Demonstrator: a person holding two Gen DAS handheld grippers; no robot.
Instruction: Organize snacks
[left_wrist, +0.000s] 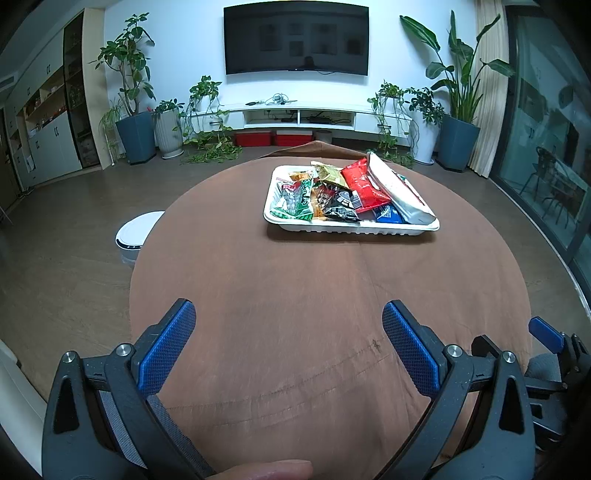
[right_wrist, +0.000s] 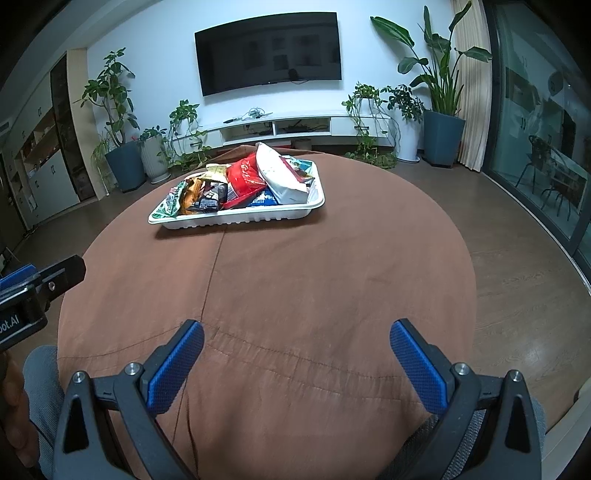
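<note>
**Operator:** Report the state of each claw.

**Technician:** The left claw (left_wrist: 289, 314) is spread wide with nothing between its blue pads; it sits at the bottom of the left wrist view, over the brown tabletop (left_wrist: 295, 295). The right claw (right_wrist: 295, 334) is likewise spread and empty, at the bottom of the right wrist view. Neither touches any snack.

**Operator:** Locate the snacks.

**Technician:** All visible packets lie in the white tray (left_wrist: 351, 228), in the upper centre of the left wrist view and well apart from both claws. Contents, left to right: a green packet (left_wrist: 293, 199), a gold packet (left_wrist: 328, 173), a black packet (left_wrist: 341, 206), a red packet (left_wrist: 364, 184), a blue packet (left_wrist: 388, 214) partly covered, and a large white bag (left_wrist: 400, 192) leaning across the right end.

**Operator:** Task progress?

**Technician:** Judged near complete. No packet lies loose on the cloth; the pile is overlapping, not sorted. Remaining work, if any, would be tidying within the tray.
</note>
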